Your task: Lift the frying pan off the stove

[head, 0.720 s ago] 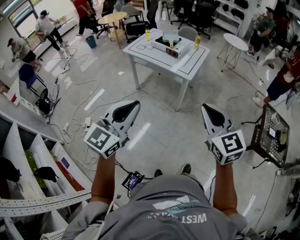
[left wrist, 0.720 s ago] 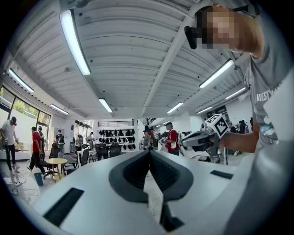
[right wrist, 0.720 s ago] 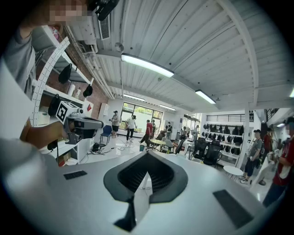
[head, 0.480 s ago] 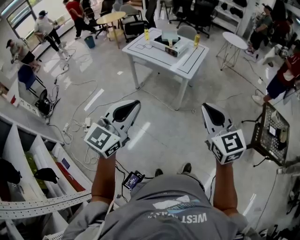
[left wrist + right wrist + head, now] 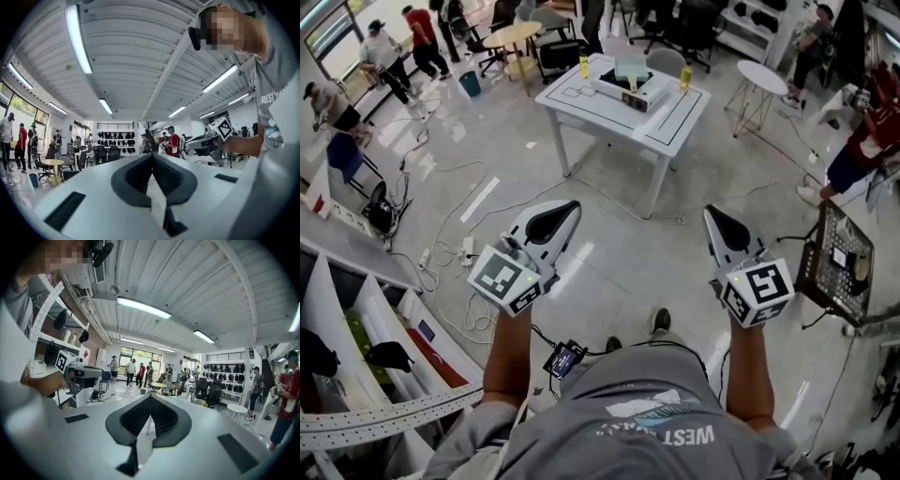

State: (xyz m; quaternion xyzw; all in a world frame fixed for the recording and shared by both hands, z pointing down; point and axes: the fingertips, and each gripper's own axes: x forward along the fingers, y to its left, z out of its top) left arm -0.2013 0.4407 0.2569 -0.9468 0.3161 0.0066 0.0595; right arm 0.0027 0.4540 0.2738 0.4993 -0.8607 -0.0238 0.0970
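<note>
Left tool (image 5: pixel 570 208), right tool (image 5: pixel 711 216) being held pressed together, empty. Frying pan not being made out; probably on distant worktop (image 5: pixel 609 112). Risk: floor cables (image 5: pixel 473 309) being tripped on during approach.

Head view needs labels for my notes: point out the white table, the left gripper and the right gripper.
white table (image 5: pixel 602 114), head view, bare part of its top.
left gripper (image 5: pixel 573 206), head view, its closed tips.
right gripper (image 5: pixel 709 213), head view, its closed tips.
</note>
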